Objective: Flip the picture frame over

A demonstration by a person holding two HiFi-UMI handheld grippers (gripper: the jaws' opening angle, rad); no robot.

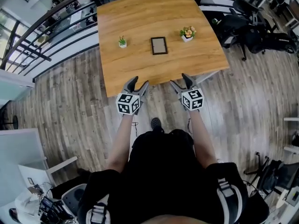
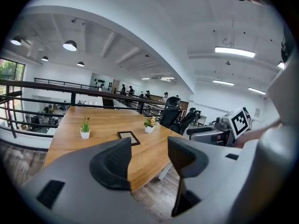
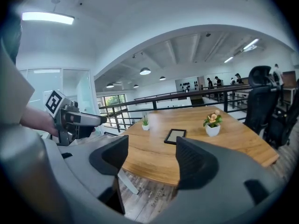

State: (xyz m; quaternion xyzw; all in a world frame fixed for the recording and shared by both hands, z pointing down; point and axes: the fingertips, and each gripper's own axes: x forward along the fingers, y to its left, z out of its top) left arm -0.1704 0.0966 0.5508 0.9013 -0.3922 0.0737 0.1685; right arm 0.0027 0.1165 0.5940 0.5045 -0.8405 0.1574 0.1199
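Head view: two empty grippers at the near edge of the table, the picture frame out of their reach.

The dark-rimmed picture frame [image 1: 159, 45] lies flat near the middle of the wooden table [image 1: 140, 13], between a small green potted plant [image 1: 122, 42] on its left and a potted flowering plant [image 1: 188, 33] on its right, touching neither. The left gripper [image 1: 139, 83] and the right gripper [image 1: 181, 81] are held side by side over the plank floor [image 1: 70, 101], just short of the table's near edge and well apart from the frame. Each points toward the table. In the left gripper view the jaws stand apart with nothing between them, only tabletop and floor beyond. The right gripper view shows the same, jaws spread wide and empty. A black railing [image 1: 56, 20] runs along the far side, and black office chairs [image 1: 247, 29] stand off to the right.
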